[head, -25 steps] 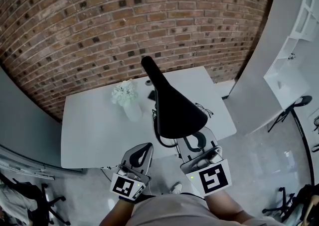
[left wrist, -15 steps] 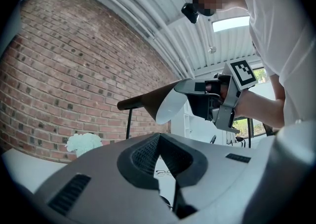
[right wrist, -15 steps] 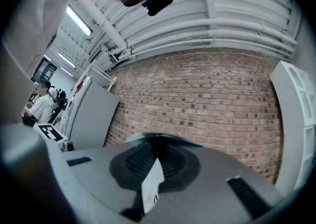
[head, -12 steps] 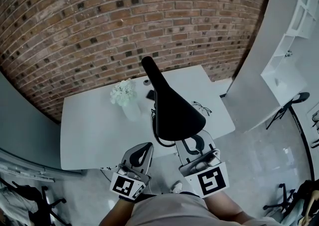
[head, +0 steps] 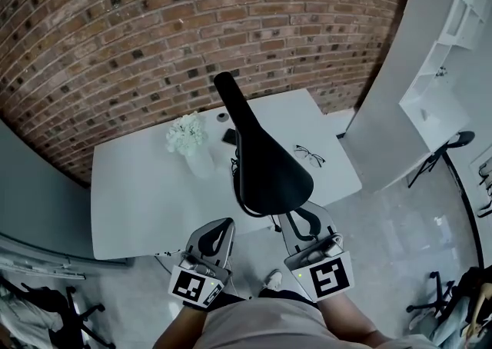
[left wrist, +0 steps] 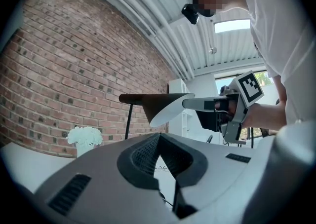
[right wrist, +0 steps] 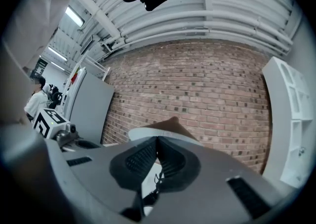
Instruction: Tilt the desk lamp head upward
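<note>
The lamp head [head: 269, 174] is a black cone that hangs over the near right part of the white table [head: 146, 201]. Its wide end points toward the person, and its dark arm [head: 231, 105] runs away from it to the far side. From the left tool's view the shade shows a white inside, with its opening turned down and to the right.

The right tool [right wrist: 158, 140] has its jaws pressed together with nothing between them. Its tips sit right at the near rim of the shade. In the left tool's view they look to be touching that rim, though I cannot tell whether they press on it. The marker cube [head: 329, 277] on this tool sits close to the person's body.

The left tool [left wrist: 158, 135] is also closed and empty. It is held near the table's near edge, left of the lamp head and apart from it.

On the table, a vase [head: 196, 157] of white flowers stands left of the lamp. A pair of glasses [head: 309, 157] lies to the right of the shade. A small dark flat thing [head: 229, 137] lies beside the arm on its left, too small to name. A brick wall [head: 154, 32] rises behind the table's far edge.
</note>
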`<state>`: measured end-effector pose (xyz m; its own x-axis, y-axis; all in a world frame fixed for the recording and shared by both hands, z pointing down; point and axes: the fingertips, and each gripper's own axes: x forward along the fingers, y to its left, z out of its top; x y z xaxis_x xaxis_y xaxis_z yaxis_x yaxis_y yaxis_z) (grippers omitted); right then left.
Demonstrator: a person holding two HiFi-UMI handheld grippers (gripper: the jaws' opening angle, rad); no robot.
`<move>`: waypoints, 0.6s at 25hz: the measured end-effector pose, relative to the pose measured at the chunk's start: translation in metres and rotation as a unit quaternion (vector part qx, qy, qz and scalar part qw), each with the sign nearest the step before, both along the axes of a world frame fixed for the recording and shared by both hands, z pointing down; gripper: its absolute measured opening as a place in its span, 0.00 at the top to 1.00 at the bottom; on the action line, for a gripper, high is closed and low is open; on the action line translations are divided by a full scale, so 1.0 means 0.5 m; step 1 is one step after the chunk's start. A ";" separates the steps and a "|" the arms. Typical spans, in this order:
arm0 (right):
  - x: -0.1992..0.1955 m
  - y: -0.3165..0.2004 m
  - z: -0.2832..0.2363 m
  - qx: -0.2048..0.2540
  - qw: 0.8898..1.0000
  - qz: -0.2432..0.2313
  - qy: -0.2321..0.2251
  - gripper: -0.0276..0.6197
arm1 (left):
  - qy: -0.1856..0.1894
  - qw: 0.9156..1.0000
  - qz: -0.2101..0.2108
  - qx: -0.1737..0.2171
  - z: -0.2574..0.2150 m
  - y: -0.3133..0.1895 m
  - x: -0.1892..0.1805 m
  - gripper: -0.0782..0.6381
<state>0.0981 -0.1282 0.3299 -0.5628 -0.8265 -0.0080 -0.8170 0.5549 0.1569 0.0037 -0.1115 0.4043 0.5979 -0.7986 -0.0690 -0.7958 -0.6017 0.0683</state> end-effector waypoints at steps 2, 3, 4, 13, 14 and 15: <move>0.011 0.007 0.014 -0.009 1.000 0.012 0.005 0.93 | -0.001 1.000 0.000 -0.002 0.003 0.006 -0.010 0.88; 0.017 0.009 0.021 -0.013 1.000 0.020 0.008 0.93 | -0.002 1.000 0.000 -0.003 0.004 0.008 -0.018 0.88; 0.023 0.012 0.030 -0.017 0.999 0.027 0.012 0.93 | -0.003 1.000 -0.001 -0.004 0.004 0.009 -0.026 0.88; 0.029 0.053 0.087 -0.042 0.996 0.071 0.041 0.93 | -0.015 1.000 0.004 -0.002 0.000 0.023 -0.086 0.88; 0.022 0.056 0.087 -0.039 0.996 0.071 0.042 0.93 | -0.015 1.000 0.007 -0.002 0.000 0.024 -0.089 0.89; 0.015 0.058 0.085 -0.037 0.996 0.072 0.040 0.93 | -0.016 1.000 0.010 -0.002 0.001 0.025 -0.090 0.89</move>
<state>0.1058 -0.0990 0.3723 -0.4342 -0.8957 0.0956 -0.8757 0.4446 0.1882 -0.0415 -0.0992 0.4047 0.6156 -0.7866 -0.0469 -0.7853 -0.6174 0.0461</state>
